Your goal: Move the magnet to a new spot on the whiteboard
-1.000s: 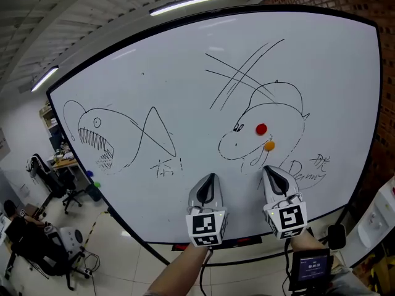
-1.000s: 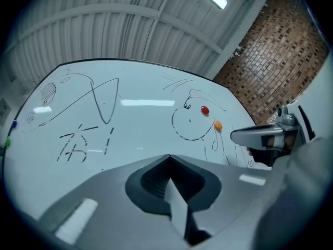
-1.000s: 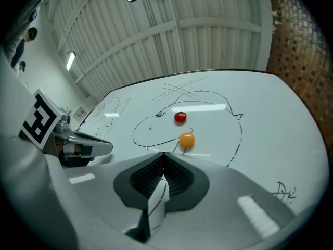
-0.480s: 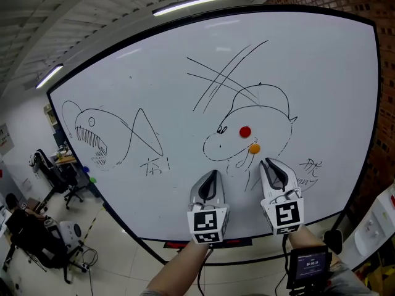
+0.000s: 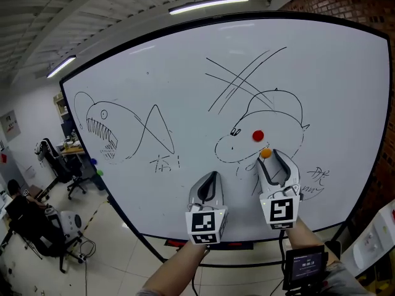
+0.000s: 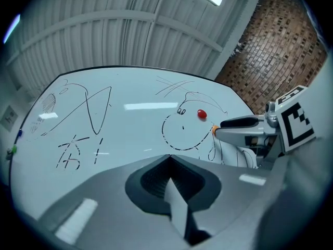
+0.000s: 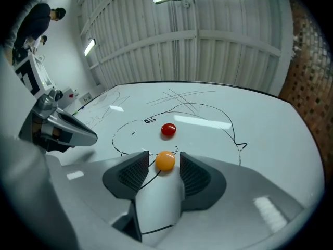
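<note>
On the whiteboard (image 5: 185, 91), a handwritten mark (image 5: 165, 162) resembling "不!" is read; the scrawl (image 5: 318, 177) at right is illegible.

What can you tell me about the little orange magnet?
The orange magnet is a small, round, shiny button that looks like smooth plastic. It sticks flat on the whiteboard, on the black outline of the drawn creature, just below the red magnet. It sits between the jaws of the right gripper. Those jaws have just been opening and now stand a little apart from it, so only the board seems to touch it.
</note>
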`<state>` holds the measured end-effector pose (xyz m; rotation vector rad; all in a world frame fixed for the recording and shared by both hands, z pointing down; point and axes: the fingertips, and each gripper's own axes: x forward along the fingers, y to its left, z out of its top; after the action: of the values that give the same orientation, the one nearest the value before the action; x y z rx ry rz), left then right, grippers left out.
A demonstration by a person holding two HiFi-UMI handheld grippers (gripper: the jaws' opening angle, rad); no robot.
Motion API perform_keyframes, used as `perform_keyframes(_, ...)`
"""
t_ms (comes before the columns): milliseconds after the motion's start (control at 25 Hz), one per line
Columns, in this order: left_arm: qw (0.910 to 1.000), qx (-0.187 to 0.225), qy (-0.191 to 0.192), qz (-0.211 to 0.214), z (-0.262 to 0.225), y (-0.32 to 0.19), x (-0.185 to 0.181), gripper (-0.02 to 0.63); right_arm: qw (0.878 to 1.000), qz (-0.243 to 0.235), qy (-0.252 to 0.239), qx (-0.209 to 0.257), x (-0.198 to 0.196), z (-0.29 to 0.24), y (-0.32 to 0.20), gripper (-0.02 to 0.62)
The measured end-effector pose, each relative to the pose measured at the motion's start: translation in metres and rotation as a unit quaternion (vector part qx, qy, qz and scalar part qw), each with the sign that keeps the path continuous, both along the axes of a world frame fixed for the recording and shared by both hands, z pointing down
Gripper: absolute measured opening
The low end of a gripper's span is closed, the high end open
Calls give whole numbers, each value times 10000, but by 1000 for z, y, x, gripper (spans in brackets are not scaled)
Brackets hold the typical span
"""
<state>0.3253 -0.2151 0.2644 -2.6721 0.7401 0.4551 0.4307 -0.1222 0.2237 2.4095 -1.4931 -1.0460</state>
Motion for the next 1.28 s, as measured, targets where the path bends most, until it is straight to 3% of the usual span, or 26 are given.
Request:
perform_keyframes(200, 10000, -56, -3, -74, 3, -5, -8, 0, 9994, 328, 84, -42, 6, 0, -4, 129)
perform_keyframes(560, 9995, -238, -122, -194, 23, -16, -26, 0, 9993, 215, -249, -164, -2, 16, -12, 126)
perform_keyframes(920, 9983, -411, -141, -399, 35, -38, -68, 0, 9992, -147, -57, -372, -57, 27, -43, 126)
perform_keyframes(1280, 9964, -428, -98, -731, 33, -92, -135, 0, 9974, -588, 11, -420, -129, 28, -105, 126)
